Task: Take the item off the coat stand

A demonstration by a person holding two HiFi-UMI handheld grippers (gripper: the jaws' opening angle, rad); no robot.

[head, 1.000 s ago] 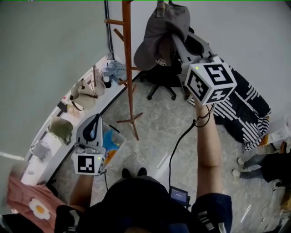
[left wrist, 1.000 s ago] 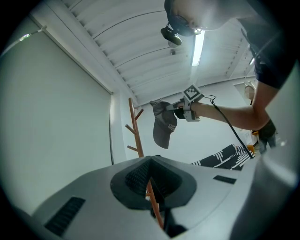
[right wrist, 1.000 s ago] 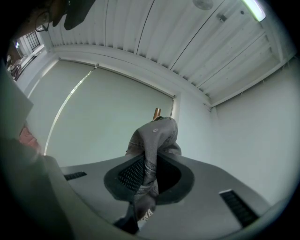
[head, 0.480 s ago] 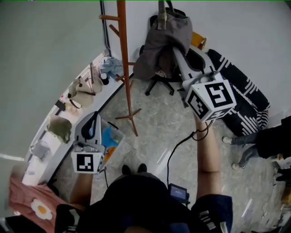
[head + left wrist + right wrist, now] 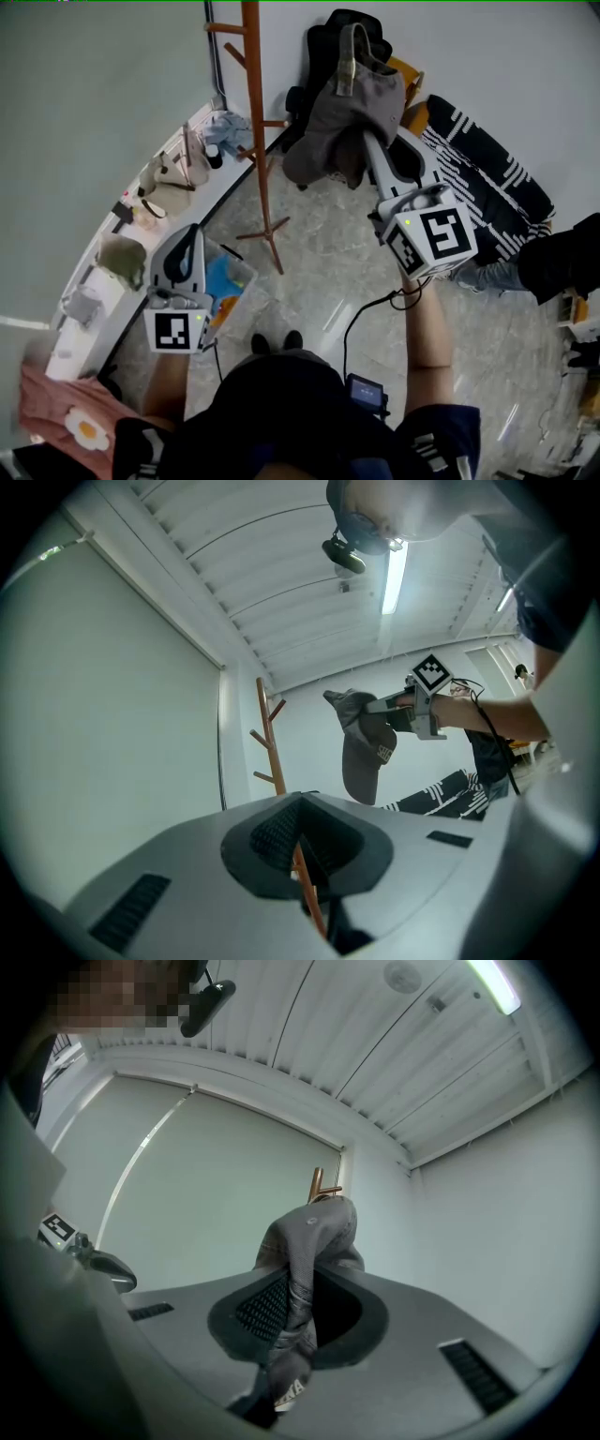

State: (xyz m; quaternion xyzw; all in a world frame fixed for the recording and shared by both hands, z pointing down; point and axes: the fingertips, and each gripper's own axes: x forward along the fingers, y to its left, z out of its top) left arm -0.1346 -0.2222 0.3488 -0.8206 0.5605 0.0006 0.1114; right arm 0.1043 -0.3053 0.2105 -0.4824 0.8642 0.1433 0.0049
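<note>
One item matters here, a grey cap (image 5: 366, 98), and it is already off the coat stand (image 5: 255, 112). In the head view it hangs to the right of the stand's wooden pole, apart from every peg. The left gripper view agrees: the cap (image 5: 364, 752) dangles in open air to the right of the stand (image 5: 272, 752), with bare wall between them.

The right gripper (image 5: 367, 150) carries it. In the right gripper view the jaws are narrow and pinched on a fold of the cap's fabric (image 5: 305, 1260), which rises above the right gripper (image 5: 295, 1307) and droops below it. Only the tip of the stand (image 5: 323, 1185) shows behind the cap.

The left gripper (image 5: 194, 232) sits to the lower left of the stand's foot, beside the bench (image 5: 103, 300) along the wall. Its jaws (image 5: 300, 841) are drawn together with only a slit between them, and they hold nothing.

The removal itself looks complete. At most, the cap has yet to be carried somewhere and let go. The task names no place for it, and the pictures show none.
</note>
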